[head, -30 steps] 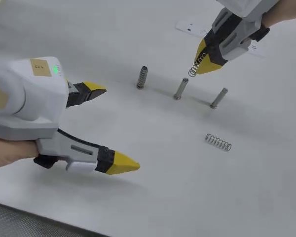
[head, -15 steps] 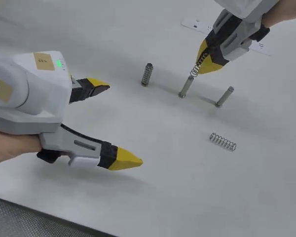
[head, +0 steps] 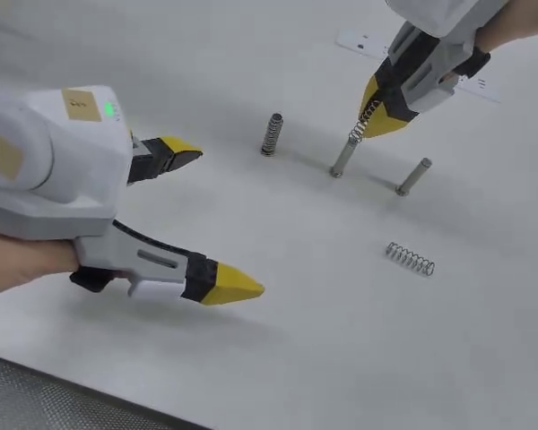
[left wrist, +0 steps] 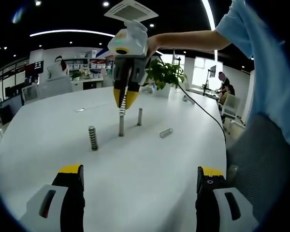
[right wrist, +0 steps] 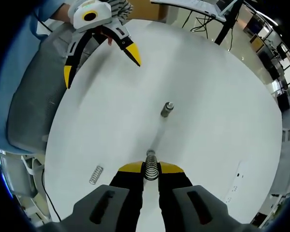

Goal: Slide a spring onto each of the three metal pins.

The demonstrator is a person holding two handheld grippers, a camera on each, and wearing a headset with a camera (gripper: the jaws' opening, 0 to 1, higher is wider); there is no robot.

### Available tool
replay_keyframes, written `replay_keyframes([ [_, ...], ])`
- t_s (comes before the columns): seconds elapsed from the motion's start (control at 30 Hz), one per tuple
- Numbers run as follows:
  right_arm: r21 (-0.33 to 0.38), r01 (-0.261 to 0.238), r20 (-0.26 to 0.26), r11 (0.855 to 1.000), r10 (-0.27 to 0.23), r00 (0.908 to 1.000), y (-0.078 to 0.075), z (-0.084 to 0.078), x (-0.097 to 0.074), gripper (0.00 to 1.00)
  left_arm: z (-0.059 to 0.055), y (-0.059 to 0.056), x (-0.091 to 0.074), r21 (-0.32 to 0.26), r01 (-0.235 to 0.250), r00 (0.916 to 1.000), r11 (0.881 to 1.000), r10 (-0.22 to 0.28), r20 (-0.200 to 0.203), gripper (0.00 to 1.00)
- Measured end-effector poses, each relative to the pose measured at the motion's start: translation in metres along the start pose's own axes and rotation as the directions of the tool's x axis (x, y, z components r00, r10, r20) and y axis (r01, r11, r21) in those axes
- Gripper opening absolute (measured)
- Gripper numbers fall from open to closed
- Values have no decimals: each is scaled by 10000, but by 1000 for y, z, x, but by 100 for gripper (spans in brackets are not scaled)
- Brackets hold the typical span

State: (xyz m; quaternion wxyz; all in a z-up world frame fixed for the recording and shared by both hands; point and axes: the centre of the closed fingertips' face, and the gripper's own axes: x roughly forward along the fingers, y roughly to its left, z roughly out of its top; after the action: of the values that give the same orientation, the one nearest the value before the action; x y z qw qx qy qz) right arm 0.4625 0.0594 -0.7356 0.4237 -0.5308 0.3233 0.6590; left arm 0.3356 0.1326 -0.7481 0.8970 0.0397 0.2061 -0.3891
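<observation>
Three metal pins stand on the white table (head: 278,340). The left pin (head: 271,134) carries a spring (left wrist: 92,138). My right gripper (head: 377,121) is shut on a second spring (head: 364,121), whose lower end meets the top of the middle pin (head: 343,158). From the right gripper view I look down the held spring (right wrist: 151,169) at the pin top (right wrist: 150,154). The right pin (head: 412,176) is bare. A loose spring (head: 410,259) lies flat in front of it. My left gripper (head: 211,219) hovers open and holds nothing, well to the left of the pins.
White labels (head: 366,43) lie flat behind the pins, near the right gripper. The table's near edge runs along the bottom left, with grey mesh (head: 36,403) below it. A person's blue sleeve (left wrist: 261,72) shows at the right in the left gripper view.
My right gripper has brought the held spring's lower end down onto the top of the middle pin. The left gripper has stayed open and about where it was.
</observation>
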Motion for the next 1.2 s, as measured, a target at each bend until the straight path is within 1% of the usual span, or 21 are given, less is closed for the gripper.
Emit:
replay_keyframes([
  [0.07,-19,-19,-8,10000,19,10000,-5,-2,2,8,0,1,0,-59,-29,10000,10000,29,28,95],
  [0.13,-2,-49,-35,10000,49,10000,-3,-2,4,8,0,2,-1,-47,-49,10000,10000,49,-10,95],
  [0.27,8,-63,-62,10000,63,10000,-5,-3,7,8,0,3,-1,-85,-66,10000,9999,66,-3,95],
  [0.4,-18,-95,-104,10000,95,9999,1,-1,7,8,0,5,-1,-143,-127,9999,9998,127,-8,95],
  [0.6,-40,-165,-165,9999,164,9997,4,-1,12,8,-2,8,-1,-191,-213,9998,9996,212,-63,95],
  [0.73,-7,-251,-193,9997,251,9995,-3,-6,19,8,-1,11,-2,-244,-312,9995,9992,311,-46,95],
  [0.93,-53,-364,-322,9993,363,9988,-3,-7,29,8,-2,13,-2,-294,-392,9992,9988,390,-71,95],
  [1.1,54,-436,-353,9990,438,9984,-6,-8,38,8,-2,16,-3,-303,-467,9989,9984,467,-37,94],
  [1.2,15,-485,-459,9988,485,9978,-4,-8,43,8,-3,18,-4,-322,-511,9987,9982,510,-49,94],
])
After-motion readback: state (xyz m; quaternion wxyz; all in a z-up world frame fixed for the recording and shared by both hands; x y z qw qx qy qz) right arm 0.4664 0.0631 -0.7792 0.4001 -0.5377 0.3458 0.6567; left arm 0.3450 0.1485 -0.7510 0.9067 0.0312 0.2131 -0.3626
